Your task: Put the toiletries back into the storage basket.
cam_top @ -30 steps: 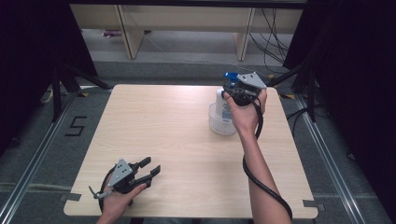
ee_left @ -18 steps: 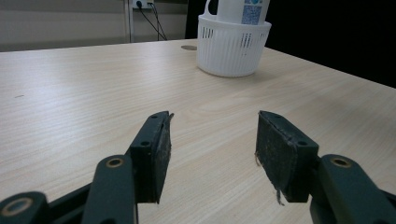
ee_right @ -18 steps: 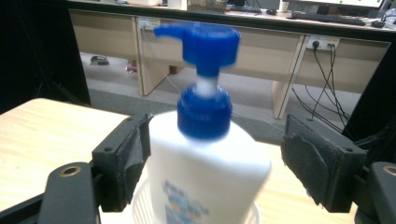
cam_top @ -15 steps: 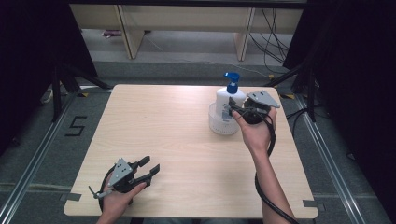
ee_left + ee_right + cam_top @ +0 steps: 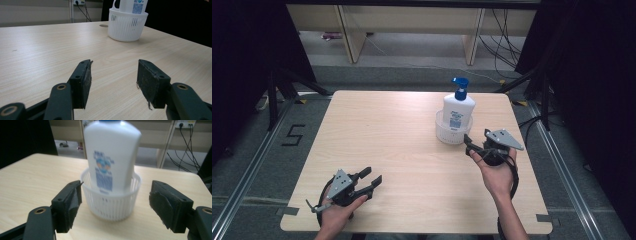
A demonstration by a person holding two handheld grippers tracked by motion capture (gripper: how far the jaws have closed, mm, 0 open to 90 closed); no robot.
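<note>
A white plastic bottle [image 5: 458,111] with a blue pump is standing upright in a round, slotted white basket [image 5: 446,134] toward the far right of the pale wood-grain table [image 5: 387,130]. The right gripper [image 5: 473,148] is hovering just beside the basket, jaws spread wide and gripping nothing. The left gripper [image 5: 371,181] is sitting near the front left edge, well apart, jaws also gaping and empty, while grey floor and cables [image 5: 507,30] are lying beyond.

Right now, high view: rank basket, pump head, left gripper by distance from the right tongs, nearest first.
From the right tongs:
1. White basket, just beyond, to their left.
2. Blue pump head, atop the bottle, farther back.
3. Left gripper, near-left table edge, farthest.
</note>
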